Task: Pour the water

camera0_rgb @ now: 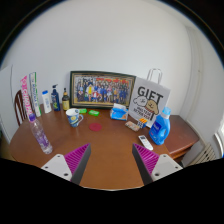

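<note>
Two open hand-held gripper [110, 160] fingers partly hide a remote [146, 143].

Office or home setting: wooden bench [100, 140] against a white wall, carrying a framed group photo [101, 89], gift bag [149, 100] and bottles [54, 100].

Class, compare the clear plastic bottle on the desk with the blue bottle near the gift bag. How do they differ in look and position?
The clear bottle is see-through and slim; the blue bottle is opaque blue and broader. The clear bottle stands beyond the left finger, on its own; the blue bottle stands beyond the right finger, just in front of the white gift bag. Both stand upright on the wooden desk, untouched by the open gripper.
</note>
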The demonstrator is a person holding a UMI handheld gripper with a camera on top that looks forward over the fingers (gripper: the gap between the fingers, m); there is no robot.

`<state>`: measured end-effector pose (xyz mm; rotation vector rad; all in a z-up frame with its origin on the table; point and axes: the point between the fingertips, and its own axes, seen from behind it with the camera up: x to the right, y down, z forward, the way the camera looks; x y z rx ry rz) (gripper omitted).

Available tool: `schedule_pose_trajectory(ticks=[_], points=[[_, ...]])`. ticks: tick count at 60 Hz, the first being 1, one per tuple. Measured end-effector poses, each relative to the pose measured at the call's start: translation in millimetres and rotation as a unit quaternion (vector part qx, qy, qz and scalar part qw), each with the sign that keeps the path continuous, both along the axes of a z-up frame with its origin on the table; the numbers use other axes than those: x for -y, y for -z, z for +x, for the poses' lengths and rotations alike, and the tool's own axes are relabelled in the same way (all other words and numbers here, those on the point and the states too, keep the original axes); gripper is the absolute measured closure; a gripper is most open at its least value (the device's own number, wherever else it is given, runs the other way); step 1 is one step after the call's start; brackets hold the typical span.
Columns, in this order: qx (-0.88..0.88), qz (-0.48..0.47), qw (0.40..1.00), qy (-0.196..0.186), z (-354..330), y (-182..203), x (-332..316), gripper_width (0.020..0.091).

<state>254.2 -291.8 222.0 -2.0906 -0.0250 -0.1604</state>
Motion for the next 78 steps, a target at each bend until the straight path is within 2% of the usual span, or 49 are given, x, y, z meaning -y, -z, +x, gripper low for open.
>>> schedule_pose_trajectory(ticks=[9,16,28,39,46,58,63,66,68,72,76,78], points=[[0.0,-0.008,1.0,-0.012,-15.5,13.0,11.8,0.0246],[-0.01,-0.02,0.999,-0.04,-48.3,30.3,25.8,0.0247],[-0.029,-0.031,0.993,-0.107,-143.4,62.8,44.6,0.0246],[-0.056,-0.02,0.987,-0.149,-245.2,81.3,30.4,0.0245],[-0.056,0.014,0.986,-0.155,-294.5,86.5,-3.8,0.0248],[-0.051,0.06,0.99,-0.119,-329.6,110.9,-79.3,0.0259],[-0.042,0.074,0.991,-0.103,-329.4,124.4,-104.9,0.0322],[-0.04,0.074,0.992,-0.097,-329.9,135.1,-115.1,0.0386],[-0.038,0.073,0.992,-0.095,-331.0,140.7,-120.1,0.0434],[-0.036,0.081,0.992,-0.09,-331.4,145.6,-126.7,0.0581],[-0.041,0.1,0.99,-0.09,-333.3,143.1,-127.7,0.0611],[-0.04,0.105,0.99,-0.09,-333.4,141.9,-128.0,0.0649]])
